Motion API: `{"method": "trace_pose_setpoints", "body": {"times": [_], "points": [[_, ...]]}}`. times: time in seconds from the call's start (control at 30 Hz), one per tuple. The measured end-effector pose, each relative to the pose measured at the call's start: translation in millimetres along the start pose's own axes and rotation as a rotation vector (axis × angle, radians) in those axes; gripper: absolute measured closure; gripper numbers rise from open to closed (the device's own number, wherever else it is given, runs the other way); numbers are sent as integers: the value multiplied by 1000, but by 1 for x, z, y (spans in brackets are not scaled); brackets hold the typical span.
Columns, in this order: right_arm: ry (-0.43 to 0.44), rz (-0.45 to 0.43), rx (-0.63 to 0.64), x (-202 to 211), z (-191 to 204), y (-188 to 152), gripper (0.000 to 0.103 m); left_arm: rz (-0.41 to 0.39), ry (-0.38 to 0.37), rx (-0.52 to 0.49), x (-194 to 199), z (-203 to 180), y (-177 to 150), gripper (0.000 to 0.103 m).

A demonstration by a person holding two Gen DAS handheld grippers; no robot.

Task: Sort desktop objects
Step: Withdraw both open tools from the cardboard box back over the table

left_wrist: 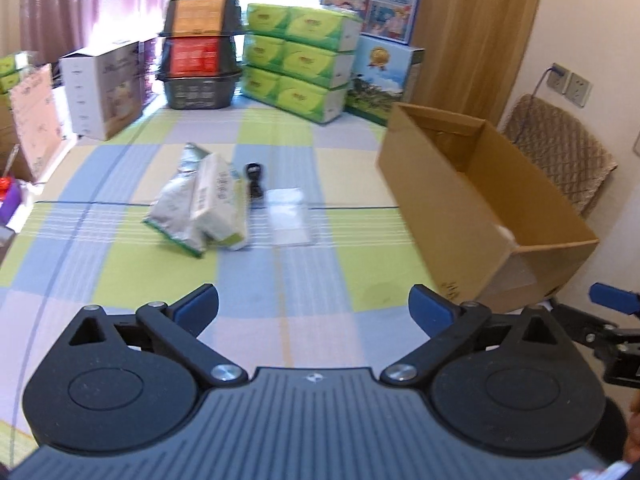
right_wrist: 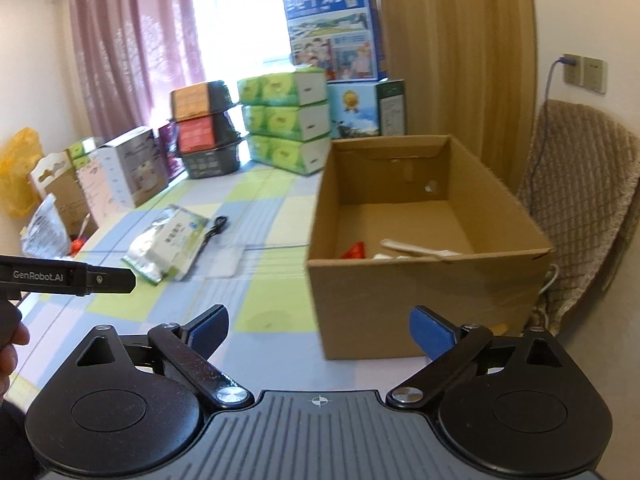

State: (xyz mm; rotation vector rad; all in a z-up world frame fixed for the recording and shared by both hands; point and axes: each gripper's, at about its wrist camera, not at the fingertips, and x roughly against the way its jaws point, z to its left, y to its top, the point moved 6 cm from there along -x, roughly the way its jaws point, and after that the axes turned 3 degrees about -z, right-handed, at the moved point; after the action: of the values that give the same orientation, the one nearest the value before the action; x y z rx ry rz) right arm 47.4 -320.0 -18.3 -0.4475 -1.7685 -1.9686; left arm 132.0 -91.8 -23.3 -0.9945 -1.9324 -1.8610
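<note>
Lying on the checked table (left_wrist: pixel 120 272), left of centre: a silver-and-green pouch (left_wrist: pixel 176 208) with a white-and-green packet (left_wrist: pixel 218 208) leaning on it. Just right of those, a black cable (left_wrist: pixel 255 182), then a clear plastic bag (left_wrist: pixel 289 216) flat on the cloth. Further right, an open cardboard box (left_wrist: pixel 480 216); inside, seen from the right wrist view, a red item (right_wrist: pixel 354 250) and some pale pieces (right_wrist: pixel 416 250). Hovering low over the near table edge, well apart from the objects: left tool (left_wrist: pixel 314 312), released, fingers spread and gripping nothing. To its right, right tool (right_wrist: pixel 318 332), likewise released and empty, facing the box's near wall.
</note>
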Motion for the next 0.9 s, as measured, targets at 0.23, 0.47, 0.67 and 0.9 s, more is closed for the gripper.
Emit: {"method": "trace_pose_setpoints", "body": {"times": [0.23,0.47,0.67,0.9], "points": [[50,27,24,-8,26,-8,6,1,78,22,8,39,-10,2],[91,39,52,-18,48,-10,6,-5,130,22,9,67,-13,2],[127,46,71,-32,66,-7,5,1,140,27,3,81,-14,2],[153,67,96,-61,81,-7,6,14,150,32,-11,96,-14,2]]}}
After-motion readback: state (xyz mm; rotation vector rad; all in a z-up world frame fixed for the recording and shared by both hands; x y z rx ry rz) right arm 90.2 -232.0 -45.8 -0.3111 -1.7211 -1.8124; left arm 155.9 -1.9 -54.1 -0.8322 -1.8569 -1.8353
